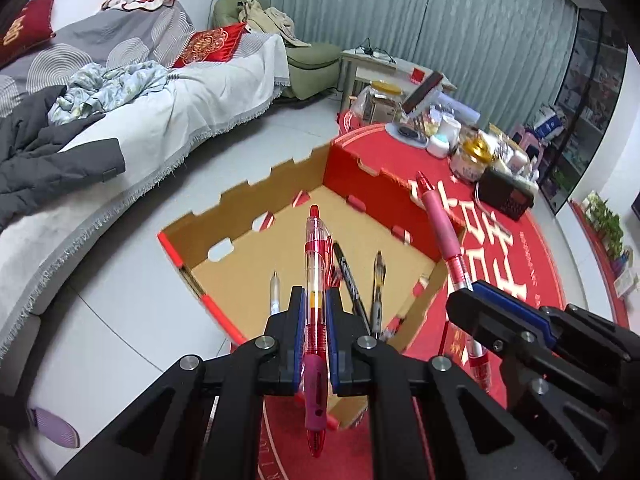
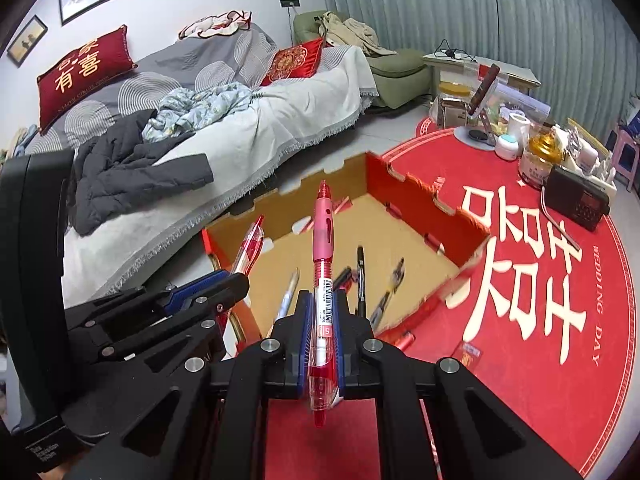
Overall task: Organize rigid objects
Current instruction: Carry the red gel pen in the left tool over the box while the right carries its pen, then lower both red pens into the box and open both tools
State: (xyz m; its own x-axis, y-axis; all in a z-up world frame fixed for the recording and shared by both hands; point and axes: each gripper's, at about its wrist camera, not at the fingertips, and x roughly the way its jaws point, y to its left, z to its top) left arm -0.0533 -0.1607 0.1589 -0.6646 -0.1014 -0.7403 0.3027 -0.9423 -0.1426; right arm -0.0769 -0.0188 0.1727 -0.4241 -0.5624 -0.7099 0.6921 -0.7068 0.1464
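While both tools hang over the near edge of the cardboard box (image 1: 256,256), the job looks to be at the carrying step, with two pens gripped and none of them let go yet. Starting on the left, the left gripper (image 1: 315,304) has its blue pads pressed together on a clear red pen (image 1: 317,276), which runs straight out ahead between the fingers, tip end pointing forward over the box floor and grip end trailing back beneath the tool. Just ahead of and below that gripper, three loose pens (image 1: 352,280) already lie on the brown bottom of the box. Further right, close beside the first tool, the right gripper (image 2: 324,312) is likewise clamped on a pink-capped red pen (image 2: 323,264), held along its fingers with the clicker end jutting forward and upward above the box. Beyond it the red round mat (image 2: 560,320) spreads away to the right. To my eye the next move calls for bringing each tool a little further forward so the pens sit well inside the walls, tipping the noses down, then parting the jaws so each pen drops flat among the others rather than catching on the notched rim.
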